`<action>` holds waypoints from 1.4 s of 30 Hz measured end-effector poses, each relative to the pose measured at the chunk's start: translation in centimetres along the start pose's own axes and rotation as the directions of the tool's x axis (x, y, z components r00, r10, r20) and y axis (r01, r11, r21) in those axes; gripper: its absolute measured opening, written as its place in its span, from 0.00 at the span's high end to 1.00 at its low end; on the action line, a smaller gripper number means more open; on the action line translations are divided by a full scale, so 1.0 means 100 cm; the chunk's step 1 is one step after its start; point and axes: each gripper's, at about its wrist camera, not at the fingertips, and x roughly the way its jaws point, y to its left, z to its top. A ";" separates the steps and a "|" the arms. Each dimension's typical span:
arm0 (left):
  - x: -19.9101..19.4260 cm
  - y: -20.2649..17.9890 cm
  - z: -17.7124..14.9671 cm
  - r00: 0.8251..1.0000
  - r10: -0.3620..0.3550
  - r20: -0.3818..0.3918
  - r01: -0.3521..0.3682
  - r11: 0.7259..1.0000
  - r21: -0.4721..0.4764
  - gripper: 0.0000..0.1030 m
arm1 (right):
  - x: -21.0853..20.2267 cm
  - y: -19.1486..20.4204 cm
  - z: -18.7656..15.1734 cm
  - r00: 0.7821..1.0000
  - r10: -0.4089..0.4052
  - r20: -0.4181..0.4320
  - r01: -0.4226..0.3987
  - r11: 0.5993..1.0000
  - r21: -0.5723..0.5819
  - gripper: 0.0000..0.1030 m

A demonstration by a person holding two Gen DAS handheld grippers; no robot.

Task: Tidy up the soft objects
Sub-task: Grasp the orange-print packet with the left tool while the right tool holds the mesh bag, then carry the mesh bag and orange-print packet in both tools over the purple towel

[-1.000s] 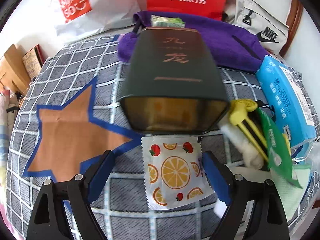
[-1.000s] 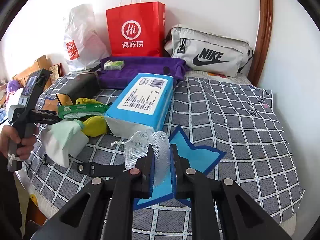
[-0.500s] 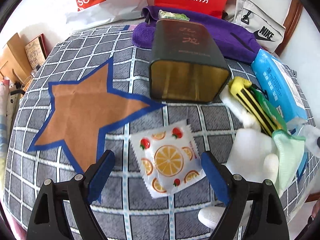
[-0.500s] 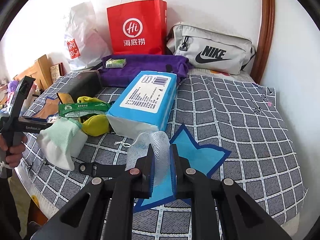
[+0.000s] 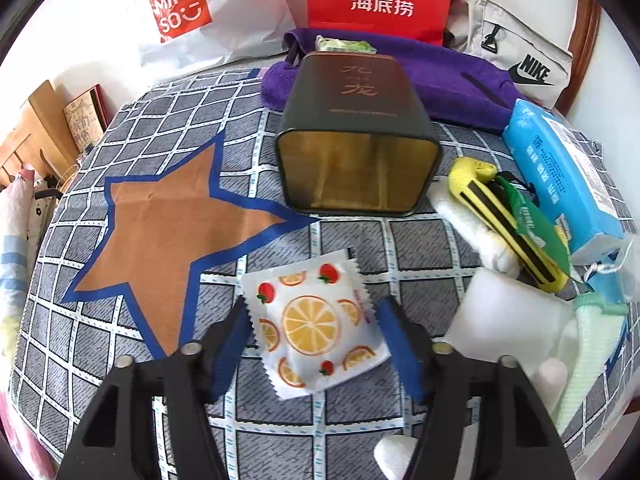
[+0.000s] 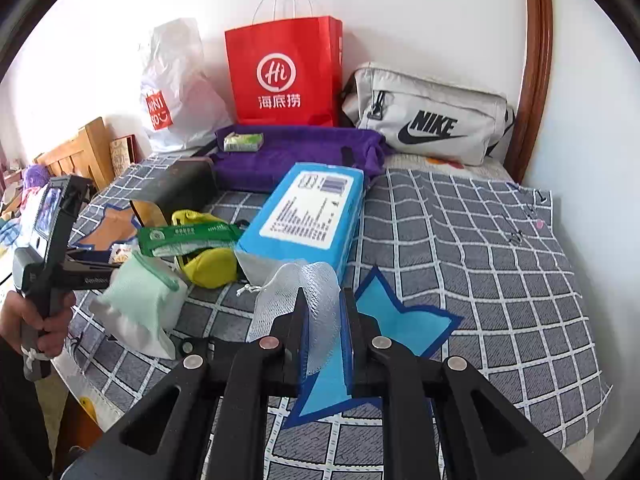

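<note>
A white packet printed with orange slices (image 5: pixel 315 322) lies flat on the checked bedcover (image 5: pixel 100 340). My left gripper (image 5: pixel 314 330) is open with its blue-padded jaws on either side of the packet. A dark rectangular tin (image 5: pixel 356 148) lies on its side behind it, its open mouth facing me. My right gripper (image 6: pixel 323 316) is shut on a white mesh pouch (image 6: pixel 300 292) and holds it above a blue star patch (image 6: pixel 400 320). The left gripper also shows in the right wrist view (image 6: pixel 96 270).
A blue tissue pack (image 6: pixel 308 212), green wipes packet (image 6: pixel 188 234), yellow item (image 5: pixel 496 216), white and mint cloths (image 5: pixel 560 332) lie at the bed's edge. A purple towel (image 5: pixel 452 76), red paper bag (image 6: pixel 284 76), Miniso bag (image 5: pixel 200 20) and Nike pouch (image 6: pixel 428 116) line the wall.
My left gripper has pulled back from the tin, then dropped closer to the orange packet, its jaws narrowing around it. My right gripper has kept the mesh pouch nearly still.
</note>
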 end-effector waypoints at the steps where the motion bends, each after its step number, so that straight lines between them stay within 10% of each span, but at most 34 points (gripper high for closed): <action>1: -0.001 -0.001 0.000 1.000 0.000 -0.002 0.000 1.000 -0.001 0.50 | -0.001 0.000 0.002 1.000 0.000 0.004 0.000 1.000 -0.001 0.87; 19: -0.011 0.021 0.002 0.986 -0.158 -0.046 0.151 0.980 -0.126 0.80 | -0.012 0.012 0.039 0.998 0.016 0.054 -0.014 0.999 -0.042 0.87; 42: -0.078 0.019 0.071 0.983 -0.137 0.123 0.151 0.982 -0.114 0.80 | 0.004 0.000 0.085 0.998 0.005 0.067 -0.002 0.999 -0.048 0.87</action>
